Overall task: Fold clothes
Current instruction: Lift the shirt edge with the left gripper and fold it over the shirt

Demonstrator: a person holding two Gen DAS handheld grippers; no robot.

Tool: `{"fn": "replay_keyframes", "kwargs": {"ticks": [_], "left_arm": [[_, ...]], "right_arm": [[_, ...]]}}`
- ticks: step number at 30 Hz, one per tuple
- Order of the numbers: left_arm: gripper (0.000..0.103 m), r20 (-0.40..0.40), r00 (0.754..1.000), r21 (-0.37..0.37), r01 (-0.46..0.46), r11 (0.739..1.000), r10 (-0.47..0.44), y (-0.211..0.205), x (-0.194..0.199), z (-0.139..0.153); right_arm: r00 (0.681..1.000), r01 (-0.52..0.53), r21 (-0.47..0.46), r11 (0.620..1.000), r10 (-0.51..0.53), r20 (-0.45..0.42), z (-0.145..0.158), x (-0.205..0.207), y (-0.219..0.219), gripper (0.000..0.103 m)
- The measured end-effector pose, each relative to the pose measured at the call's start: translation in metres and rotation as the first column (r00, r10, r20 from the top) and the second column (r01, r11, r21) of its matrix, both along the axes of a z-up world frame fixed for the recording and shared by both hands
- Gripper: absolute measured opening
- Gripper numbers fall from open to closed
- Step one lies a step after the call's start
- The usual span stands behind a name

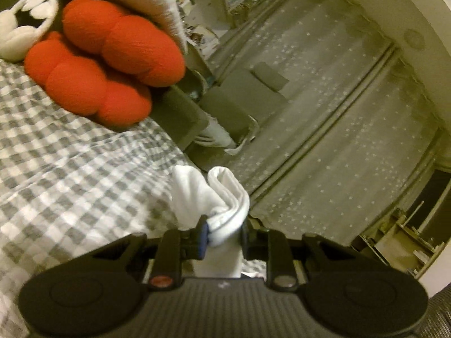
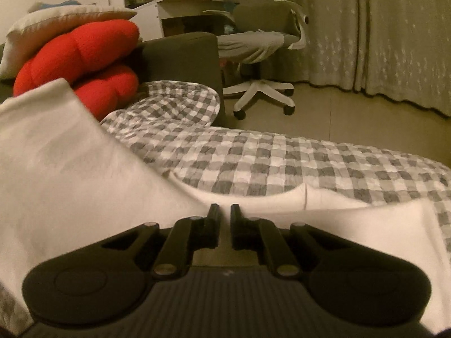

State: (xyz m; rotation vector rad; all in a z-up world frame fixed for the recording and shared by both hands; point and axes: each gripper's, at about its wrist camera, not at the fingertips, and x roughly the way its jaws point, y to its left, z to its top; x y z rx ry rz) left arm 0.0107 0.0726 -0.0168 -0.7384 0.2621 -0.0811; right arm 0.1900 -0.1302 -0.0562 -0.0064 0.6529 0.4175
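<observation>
Left gripper (image 1: 222, 235) jaws clamp a bunched white cotton garment (image 1: 214, 194), raised; right gripper (image 2: 225, 226) jaws pinch its edge, cloth running leftward over the grey-checked bed (image 2: 310, 163).

Dim room: starred curtains (image 2: 394, 36), swivel chair (image 2: 262, 45), tiled floor (image 2: 338, 112), checked bedspread (image 2: 282, 163).

- white garment (image 2: 70, 174), plain
- bed cover (image 2: 282, 163): grey-and-white check
- knotted cushion (image 1: 107, 64), red-orange
- pillow (image 2: 56, 25), off-white
- curtain (image 1: 324, 112): pale grey with small white stars
- left tool (image 1: 222, 233) and right tool (image 2: 225, 219), black
- office chair (image 2: 265, 45), grey seat on white base
</observation>
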Motion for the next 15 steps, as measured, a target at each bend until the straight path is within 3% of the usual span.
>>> {"fn": "replay_keyframes", "kwargs": {"ticks": [8, 15], "left_arm": [[0.022, 0.002, 0.999, 0.017, 0.041, 0.999, -0.041, -0.022, 0.011, 0.018], [0.022, 0.015, 0.998, 0.019, 0.067, 0.998, -0.067, -0.040, 0.013, 0.026]], "right_arm": [[0.999, 0.045, 0.156, 0.987, -0.043, -0.015, 0.021, -0.029, -0.035, 0.015], [0.999, -0.020, 0.211, 0.977, 0.029, -0.043, 0.028, -0.069, -0.047, 0.015]]}}
